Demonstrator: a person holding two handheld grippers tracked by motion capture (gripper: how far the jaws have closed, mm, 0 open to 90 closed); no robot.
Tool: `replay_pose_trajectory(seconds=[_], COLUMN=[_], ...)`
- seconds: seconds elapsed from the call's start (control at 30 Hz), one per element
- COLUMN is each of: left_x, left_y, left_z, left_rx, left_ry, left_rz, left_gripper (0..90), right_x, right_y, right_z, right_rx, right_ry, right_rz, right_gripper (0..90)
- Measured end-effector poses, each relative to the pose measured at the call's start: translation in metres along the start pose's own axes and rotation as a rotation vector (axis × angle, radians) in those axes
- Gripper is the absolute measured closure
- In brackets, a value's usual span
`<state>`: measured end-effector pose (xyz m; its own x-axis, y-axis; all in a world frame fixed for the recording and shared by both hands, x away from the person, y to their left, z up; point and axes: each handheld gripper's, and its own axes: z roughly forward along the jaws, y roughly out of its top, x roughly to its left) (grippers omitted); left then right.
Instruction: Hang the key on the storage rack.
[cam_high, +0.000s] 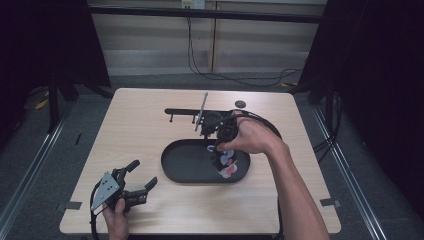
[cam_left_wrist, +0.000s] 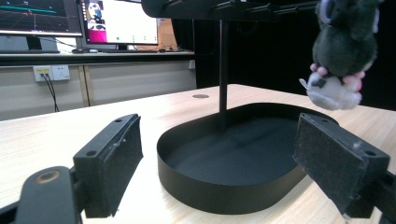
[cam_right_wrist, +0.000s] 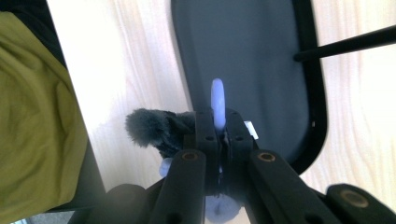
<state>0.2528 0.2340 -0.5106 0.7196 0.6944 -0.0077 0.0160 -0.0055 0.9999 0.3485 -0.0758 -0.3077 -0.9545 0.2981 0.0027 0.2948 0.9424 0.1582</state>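
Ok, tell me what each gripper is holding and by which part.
The right gripper holds a dark grey furry plush toy by its pale lilac ear loop, above the black oval tray. The left gripper is open, holding nothing.

Matt black tray (cam_high: 175, 162), wood-grain table (cam_high: 135, 125), fuzzy plush toy (cam_left_wrist: 343, 51).

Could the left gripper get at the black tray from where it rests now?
Probably yes: the left gripper sits open on the table, jaws facing the black tray, with nothing between.
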Motion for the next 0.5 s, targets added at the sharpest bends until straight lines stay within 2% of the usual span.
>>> replay_pose_trajectory(seconds=[0.13, 0.3, 0.5], left_x=[0.0, 0.0, 0.0], left_y=[0.0, 0.0, 0.0], left_z=[0.0, 0.0, 0.0], left_rx=[0.001, 0.0, 0.001], left_ry=[0.0, 0.0, -0.001], left_rz=[0.001, 0.0, 0.0], left_gripper=[15.2, 15.2, 15.2], right_x=[-0.011, -0.019, -0.032], right_y=[0.0, 0.003, 0.005], right_z=[-0.003, -0.004, -0.003], right_rx=[-0.008, 0.025, 0.037], right_ry=[-0.009, -0.024, -0.015], right_rz=[0.03, 0.036, 0.046], right_gripper=[87.8, 87.7, 87.8])
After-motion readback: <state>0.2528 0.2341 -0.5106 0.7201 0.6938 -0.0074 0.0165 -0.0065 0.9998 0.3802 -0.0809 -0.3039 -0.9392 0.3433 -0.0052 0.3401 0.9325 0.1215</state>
